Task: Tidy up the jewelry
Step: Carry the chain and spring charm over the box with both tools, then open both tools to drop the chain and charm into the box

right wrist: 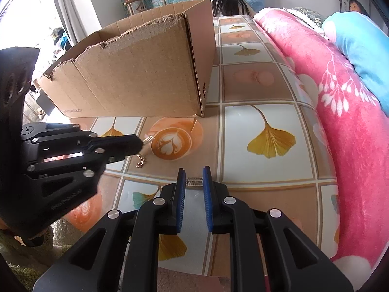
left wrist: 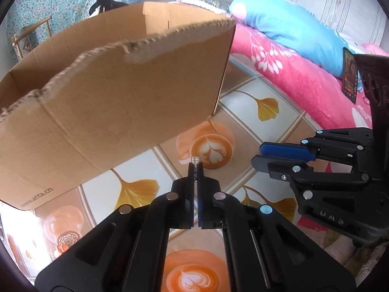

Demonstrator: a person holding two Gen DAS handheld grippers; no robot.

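My left gripper (left wrist: 195,166) is shut on a silver chain piece (left wrist: 195,159), held above the patterned table in front of the cardboard box (left wrist: 102,112). In the right wrist view the left gripper (right wrist: 139,143) shows the silver piece (right wrist: 147,140) at its tip, with a gold chain (right wrist: 141,161) below it, hanging or lying on the table. My right gripper (right wrist: 193,174) has its jaws narrowly apart around a small silver chain piece (right wrist: 194,181) that spans the gap; it is also seen in the left wrist view (left wrist: 261,154).
The open cardboard box (right wrist: 136,77) stands on the far left of the table (right wrist: 262,92). A pink blanket (right wrist: 340,112) and a blue pillow (right wrist: 364,48) border the right side. A phone (left wrist: 350,75) stands on the blanket. People sit behind.
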